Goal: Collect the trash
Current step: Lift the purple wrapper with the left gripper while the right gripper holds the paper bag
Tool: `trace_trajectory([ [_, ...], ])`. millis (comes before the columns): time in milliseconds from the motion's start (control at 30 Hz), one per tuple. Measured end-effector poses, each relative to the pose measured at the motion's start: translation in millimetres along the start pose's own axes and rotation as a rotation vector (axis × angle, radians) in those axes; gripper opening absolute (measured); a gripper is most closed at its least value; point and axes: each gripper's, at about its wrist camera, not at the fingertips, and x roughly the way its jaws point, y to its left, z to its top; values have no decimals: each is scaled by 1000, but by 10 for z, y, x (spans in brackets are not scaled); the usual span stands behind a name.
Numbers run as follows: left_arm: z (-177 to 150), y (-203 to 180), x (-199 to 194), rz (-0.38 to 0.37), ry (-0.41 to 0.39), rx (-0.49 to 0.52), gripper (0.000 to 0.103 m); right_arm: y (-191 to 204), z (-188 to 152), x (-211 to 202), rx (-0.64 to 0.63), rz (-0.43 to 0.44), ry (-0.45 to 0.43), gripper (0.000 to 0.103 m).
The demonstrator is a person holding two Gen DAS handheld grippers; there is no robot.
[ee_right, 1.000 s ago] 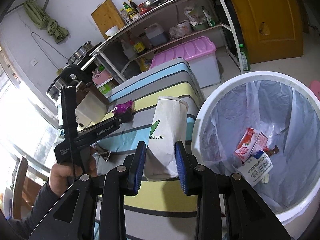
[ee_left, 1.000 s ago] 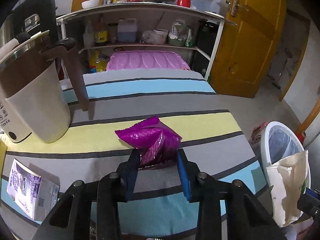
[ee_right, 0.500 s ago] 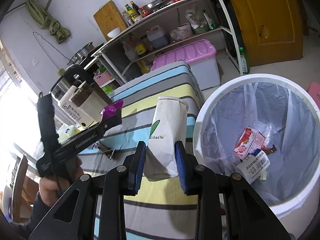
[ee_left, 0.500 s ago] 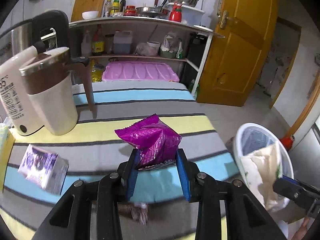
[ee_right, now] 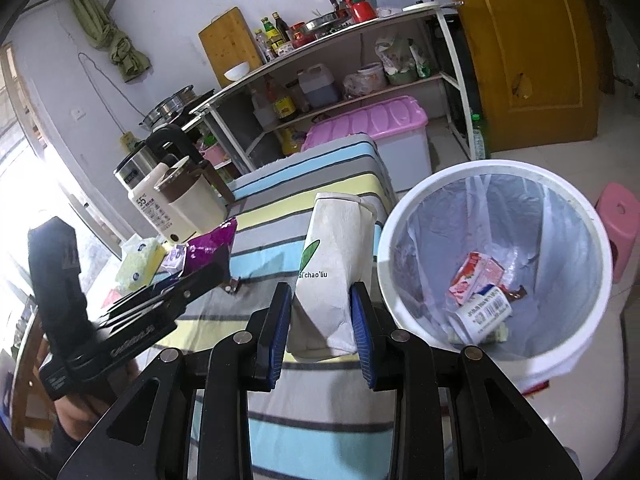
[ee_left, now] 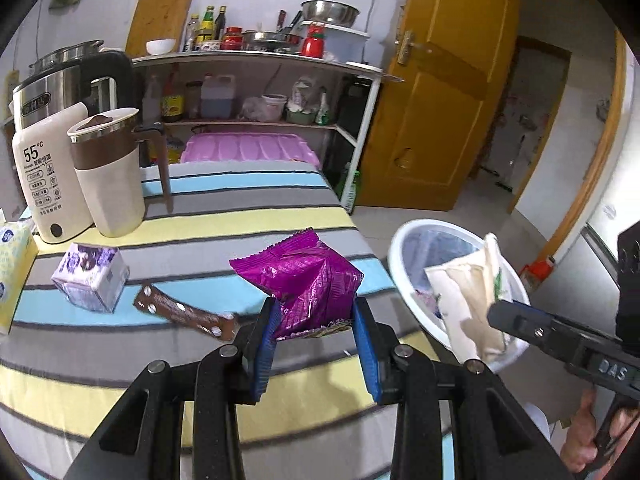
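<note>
My left gripper (ee_left: 316, 322) is clamped on a crumpled purple snack packet (ee_left: 304, 280): both blue pads press its lower end, and the rest of the foil fans up toward the centre of the left wrist frame, clear of the striped tablecloth (ee_left: 240, 224) beneath. My right gripper (ee_right: 320, 320) pinches a cream paper bag (ee_right: 334, 268) with a green leaf mark, gripped by its bottom part and standing tall in the middle of the right wrist frame. In that same view my other tool shows at the left, the purple packet at its tip.

Just right of the bag, filling the right half of that frame, is the white trash bin (ee_right: 592, 216), lined with clear plastic; a red-and-white carton (ee_right: 472, 276) and a barcoded wrapper (ee_right: 486, 312) lie at its bottom. The bag is beside the bin's rim, over the table edge.

On the cloth, left of centre in the left wrist view, lie a brown chocolate-bar wrapper (ee_left: 184, 314) and, further left, a small purple-printed milk carton (ee_left: 90, 282). A yellow tissue pack (ee_left: 14, 268) sits at the left edge. Behind them, upper left, stand a cream jug with a brown lid (ee_left: 110, 184) and a white kettle (ee_left: 48, 184). A pink storage box (ee_left: 248, 148) sits past the table's far end, under the shelf unit (ee_left: 264, 60).
</note>
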Motion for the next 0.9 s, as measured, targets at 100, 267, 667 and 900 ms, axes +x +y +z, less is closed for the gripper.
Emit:
trace_trajectory([
  [100, -64, -109, -69, -21, 5, 18, 37, -22, -45, -81, -7, -17, -7, 31],
  [267, -123, -250, -87, -49, 13, 43, 37, -76, -89, -167, -7, -41, -16, 31],
  [667, -37, -604, 84, -98, 22, 98, 37, -342, -55, -282, 11, -92, -33, 31],
  [900, 48, -855, 274, -137, 34, 142, 37, -565, -32, -318, 24, -139, -39, 32],
])
